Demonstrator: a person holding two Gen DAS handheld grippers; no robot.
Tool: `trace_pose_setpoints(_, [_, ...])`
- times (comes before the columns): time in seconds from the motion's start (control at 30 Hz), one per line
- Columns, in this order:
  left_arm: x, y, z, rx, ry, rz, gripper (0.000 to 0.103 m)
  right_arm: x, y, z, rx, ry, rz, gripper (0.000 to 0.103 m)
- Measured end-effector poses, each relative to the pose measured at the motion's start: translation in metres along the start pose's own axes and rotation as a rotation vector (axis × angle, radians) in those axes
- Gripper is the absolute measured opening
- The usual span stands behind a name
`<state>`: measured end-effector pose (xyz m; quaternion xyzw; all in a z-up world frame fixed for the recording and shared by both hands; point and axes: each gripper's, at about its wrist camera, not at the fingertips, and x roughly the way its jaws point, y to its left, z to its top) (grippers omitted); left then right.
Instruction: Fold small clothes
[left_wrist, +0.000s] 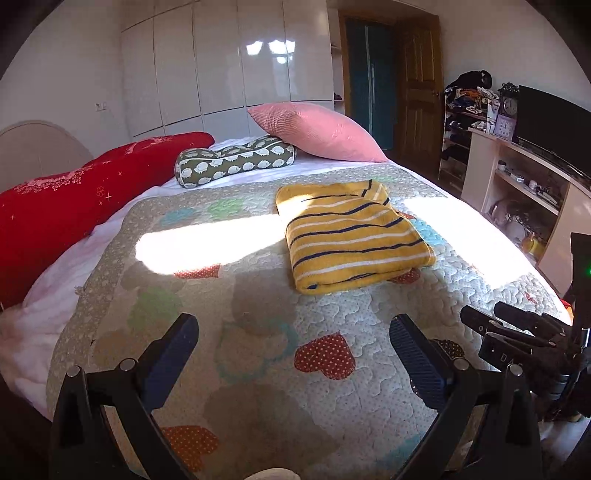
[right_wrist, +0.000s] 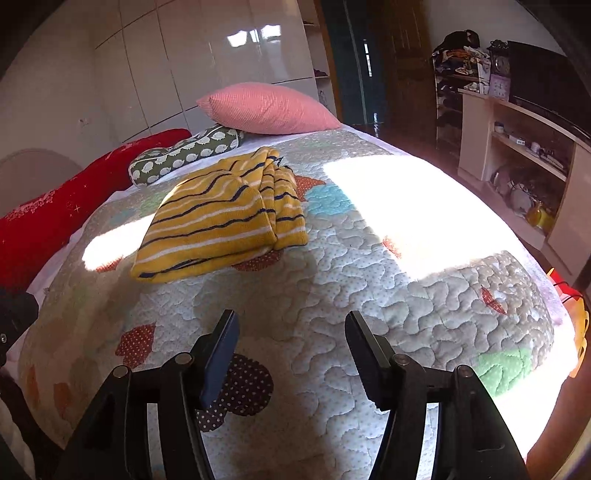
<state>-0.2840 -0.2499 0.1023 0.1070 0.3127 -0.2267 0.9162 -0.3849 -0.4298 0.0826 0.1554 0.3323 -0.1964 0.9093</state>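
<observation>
The striped top (left_wrist: 352, 236) lies folded on the quilt (left_wrist: 258, 369), ahead of both grippers and clear of them. The left gripper (left_wrist: 293, 354) stands wide open and empty above the quilt. The right gripper (right_wrist: 291, 354) gapes partway, also empty, with the top ahead and to its left.

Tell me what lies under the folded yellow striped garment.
The garment rests on the quilt; a red heart patch pokes out at its near edge. Anything else beneath is covered.
</observation>
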Motion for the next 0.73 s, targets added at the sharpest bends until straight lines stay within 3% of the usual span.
trace_pose_setpoints(0.5, [0.038, 0.007, -0.02, -0.046, 0.171, -0.073, 0.103, 0.016, 0.027, -0.014, -0.087, 0.049, -0.009, 0.065])
trace_pose_setpoints(0.73, [0.042, 0.009, -0.022, -0.064, 0.199, -0.073, 0.103, 0.018, 0.034, -0.014, -0.104, 0.059, -0.017, 0.065])
